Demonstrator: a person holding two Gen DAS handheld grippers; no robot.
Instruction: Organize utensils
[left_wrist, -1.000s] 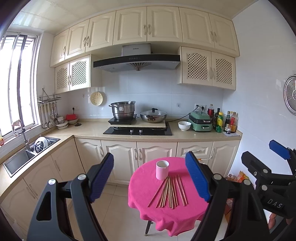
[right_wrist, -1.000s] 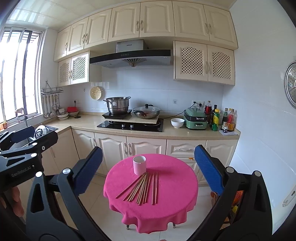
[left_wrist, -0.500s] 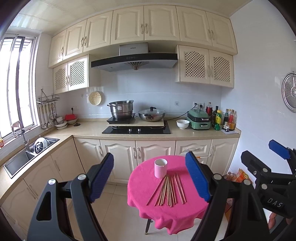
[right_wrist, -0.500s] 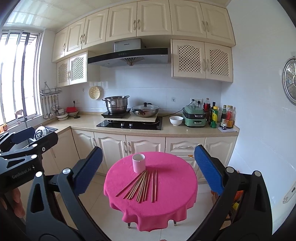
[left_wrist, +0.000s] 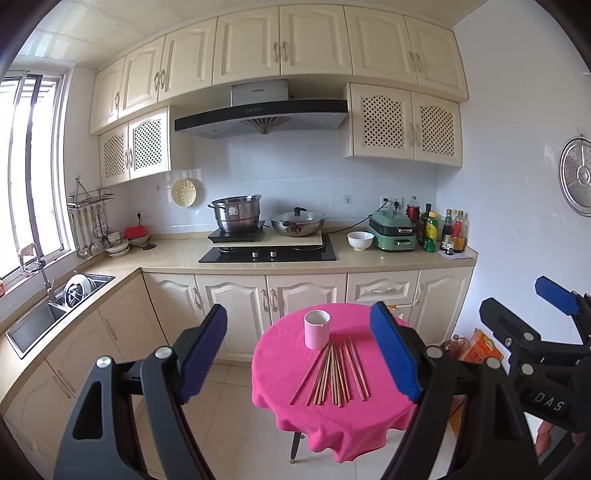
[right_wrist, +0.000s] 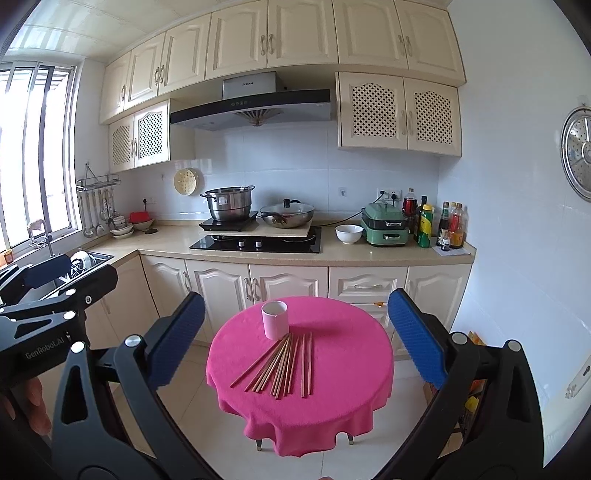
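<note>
A small round table with a pink cloth (left_wrist: 295, 369) (right_wrist: 351, 354) stands in the kitchen. On it a pale pink cup (left_wrist: 316, 329) (right_wrist: 275, 319) stands upright, and several wooden chopsticks (left_wrist: 334, 371) (right_wrist: 282, 365) lie fanned out just in front of it. My left gripper (left_wrist: 301, 354) is open and empty, held well back from the table. My right gripper (right_wrist: 297, 339) is open and empty too, also at a distance. Each gripper shows at the edge of the other's view.
Cream cabinets and a counter (left_wrist: 369, 258) run behind the table, with a hob (left_wrist: 267, 253), steel pot (left_wrist: 236, 214), wok (left_wrist: 297, 223), white bowl (left_wrist: 360, 240) and bottles (left_wrist: 439, 230). A sink (left_wrist: 48, 314) sits at the left. Tiled floor lies around the table.
Both views have crept slightly closer to the table and tilted a little. Both grippers stay open, and the cup and chopsticks have not moved.
</note>
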